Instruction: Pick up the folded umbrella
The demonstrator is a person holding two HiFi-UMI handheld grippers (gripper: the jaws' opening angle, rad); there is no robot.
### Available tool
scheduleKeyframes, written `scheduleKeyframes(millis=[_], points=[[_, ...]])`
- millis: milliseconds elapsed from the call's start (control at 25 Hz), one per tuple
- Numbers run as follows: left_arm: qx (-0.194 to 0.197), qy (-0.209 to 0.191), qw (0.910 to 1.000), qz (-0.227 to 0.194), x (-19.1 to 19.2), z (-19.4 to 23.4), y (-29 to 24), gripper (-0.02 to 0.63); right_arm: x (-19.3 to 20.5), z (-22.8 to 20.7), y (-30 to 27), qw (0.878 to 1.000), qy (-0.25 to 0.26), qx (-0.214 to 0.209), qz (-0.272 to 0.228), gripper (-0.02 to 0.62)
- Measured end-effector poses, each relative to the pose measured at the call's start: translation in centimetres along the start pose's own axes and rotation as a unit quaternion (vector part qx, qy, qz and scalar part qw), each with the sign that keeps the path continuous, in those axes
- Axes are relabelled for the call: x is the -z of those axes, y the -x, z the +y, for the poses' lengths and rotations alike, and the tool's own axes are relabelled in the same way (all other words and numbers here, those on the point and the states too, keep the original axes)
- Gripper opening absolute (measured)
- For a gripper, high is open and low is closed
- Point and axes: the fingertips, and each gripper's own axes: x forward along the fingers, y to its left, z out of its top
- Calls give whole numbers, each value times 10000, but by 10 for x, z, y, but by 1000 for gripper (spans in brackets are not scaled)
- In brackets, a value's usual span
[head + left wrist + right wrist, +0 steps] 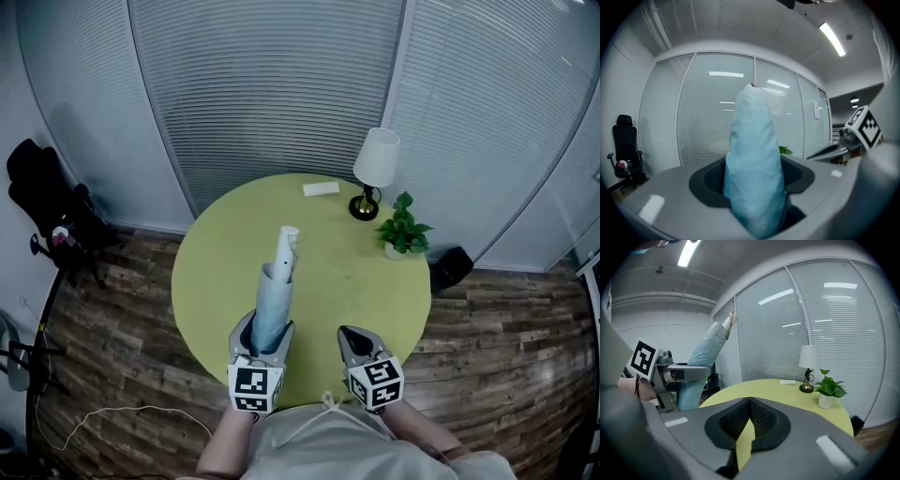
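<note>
The folded umbrella (275, 295) is a light blue, sleeved bundle with a white tip. It sticks forward and up from my left gripper (264, 330), held above the near edge of the round yellow-green table (356, 281). My left gripper is shut on its lower end. In the left gripper view the umbrella (752, 164) fills the space between the jaws. The right gripper view shows the umbrella (705, 357) rising at a slant from the left gripper (675, 373). My right gripper (354, 336) hovers beside it, shut and holding nothing, its tips together (749, 404).
At the table's far side stand a white-shaded lamp (375, 169), a small potted plant (403, 230) and a flat white box (321, 188). A black chair (47, 202) stands left on the wood floor, and a dark object (452, 267) lies right of the table.
</note>
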Motion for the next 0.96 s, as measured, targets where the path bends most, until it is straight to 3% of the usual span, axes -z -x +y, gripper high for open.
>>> scheduleKeyframes(millis=[560, 960], points=[[-61, 45, 9998, 201, 17, -4, -6, 293, 13, -9, -6, 9998, -90, 83, 142, 0], [-13, -166, 9993, 320, 24, -10, -18, 295, 17, -15, -11, 9997, -119, 70, 223, 0]])
